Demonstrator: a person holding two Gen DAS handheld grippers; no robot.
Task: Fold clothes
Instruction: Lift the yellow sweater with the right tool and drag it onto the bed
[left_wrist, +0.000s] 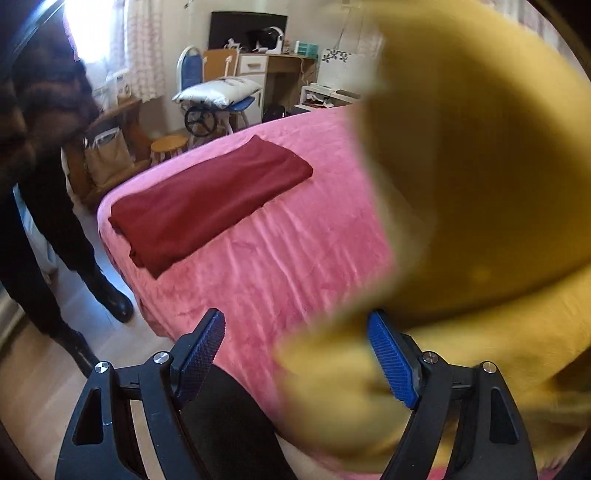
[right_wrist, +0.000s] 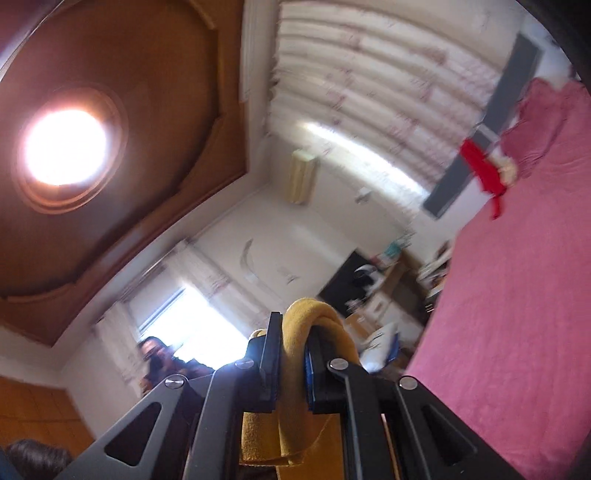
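A mustard-yellow garment hangs blurred across the right half of the left wrist view, above the pink bed cover. My left gripper stands open at the bed's near edge; yellow cloth lies against its right pad, not pinched. A folded dark red garment lies flat on the bed at the left. In the right wrist view my right gripper points up toward the ceiling, shut on a bunched fold of the yellow garment, which drapes down below the fingers.
A person in dark clothes and black boots stands at the bed's left side. Behind the bed are a chair with a pillow, a round stool, a bag and a desk. A red item lies at the bed's far end.
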